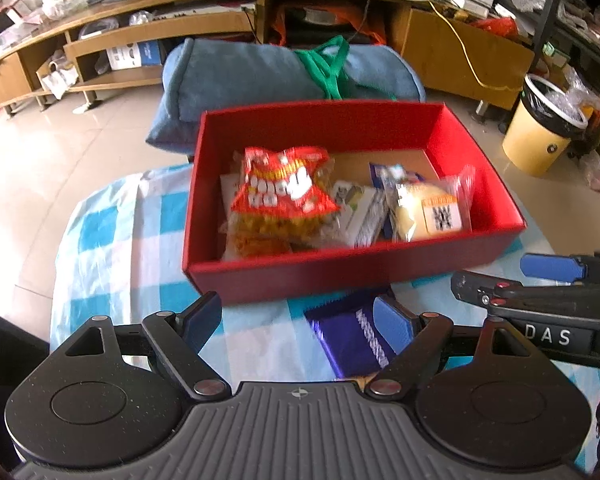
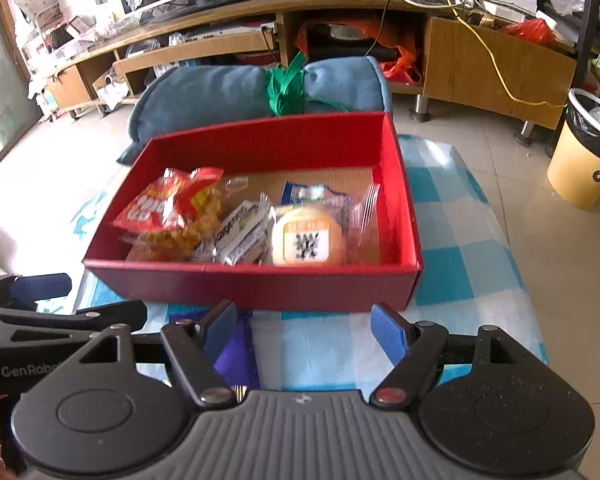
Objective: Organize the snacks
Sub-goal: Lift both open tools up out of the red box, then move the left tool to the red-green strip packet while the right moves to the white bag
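A red box (image 1: 340, 272) (image 2: 256, 284) stands on the blue-checked table. In it lie a red-orange crisp bag (image 1: 284, 188) (image 2: 172, 204), white sachets (image 1: 360, 208) (image 2: 240, 232), a blue packet (image 1: 396, 174) (image 2: 312, 192) and a wrapped round bun (image 1: 428, 208) (image 2: 306, 236). A purple packet (image 1: 352, 340) (image 2: 236, 356) lies on the cloth in front of the box. My left gripper (image 1: 298, 320) is open and empty, with the purple packet by its right finger. My right gripper (image 2: 304, 328) is open and empty; it also shows in the left wrist view (image 1: 540, 280).
A rolled blue blanket (image 1: 284, 76) (image 2: 260, 88) with a green strap lies behind the box. A yellow bin (image 1: 544, 128) (image 2: 588, 152) stands on the floor at the right. A wooden TV stand (image 1: 260, 12) runs along the back. The tablecloth (image 1: 112, 248) (image 2: 460, 248) ends left and right.
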A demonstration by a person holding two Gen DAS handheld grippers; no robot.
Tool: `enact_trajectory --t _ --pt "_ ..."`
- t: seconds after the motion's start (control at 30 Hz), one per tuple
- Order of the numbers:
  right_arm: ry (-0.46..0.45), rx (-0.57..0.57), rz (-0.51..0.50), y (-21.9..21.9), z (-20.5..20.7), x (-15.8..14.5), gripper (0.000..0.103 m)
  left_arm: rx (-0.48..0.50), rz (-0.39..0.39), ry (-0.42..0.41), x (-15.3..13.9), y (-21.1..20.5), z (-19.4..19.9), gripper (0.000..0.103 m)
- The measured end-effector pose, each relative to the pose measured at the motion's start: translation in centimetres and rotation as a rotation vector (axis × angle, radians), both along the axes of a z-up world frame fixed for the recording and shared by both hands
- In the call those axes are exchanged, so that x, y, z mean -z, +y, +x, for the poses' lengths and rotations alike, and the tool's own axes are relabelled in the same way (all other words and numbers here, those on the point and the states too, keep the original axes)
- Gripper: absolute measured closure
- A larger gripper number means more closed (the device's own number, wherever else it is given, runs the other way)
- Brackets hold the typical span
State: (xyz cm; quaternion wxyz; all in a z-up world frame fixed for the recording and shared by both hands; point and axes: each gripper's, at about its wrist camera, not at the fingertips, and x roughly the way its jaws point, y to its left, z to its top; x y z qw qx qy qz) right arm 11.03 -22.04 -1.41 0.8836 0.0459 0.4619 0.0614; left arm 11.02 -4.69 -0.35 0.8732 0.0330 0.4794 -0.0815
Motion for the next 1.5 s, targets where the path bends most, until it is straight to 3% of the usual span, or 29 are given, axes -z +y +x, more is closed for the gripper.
enact_trajectory --t 0.33,0.5,0.77,0.87,0.97,1.1,1.2,1.43,1.5 --pt "0.066 -0.038 -0.011 0.8 -2.2 2.0 0.031 0.096 0.033 0.091 2.3 0.1 -3.7 0.015" --pt "0.104 -0.058 -0.019 1.0 -4.5 3.1 0.031 0.212 0.082 0.149 4.5 -0.2 -6.6 0.015" --pt "0.129 -0.019 0.007 0.1 -6.5 3.4 0.031 0.392 0.086 0.232 7.4 -0.7 -9.7 0.015" --pt "0.126 -0.030 0.015 0.6 -6.6 3.1 0.031 0.447 0.138 0.198 8.0 -1.8 -10.3 0.009" --pt "0.133 -0.051 0.012 1.1 -6.8 3.3 0.031 0.431 0.124 0.187 7.8 -1.7 -10.2 0.014" --pt "0.157 -0.052 0.002 1.0 -7.0 4.0 0.031 0.393 0.114 0.189 7.2 -1.0 -10.3 0.032" --pt "0.174 -0.053 -0.006 1.1 -7.2 4.4 0.031 0.334 0.117 0.192 6.9 -0.2 -10.1 0.040" --pt "0.211 -0.126 -0.038 3.5 -8.0 6.0 0.031 0.203 0.084 0.197 6.1 1.7 -8.1 0.044" --pt "0.210 -0.154 -0.067 4.6 -8.4 6.6 0.025 0.190 0.075 0.207 6.1 1.7 -7.9 0.042"
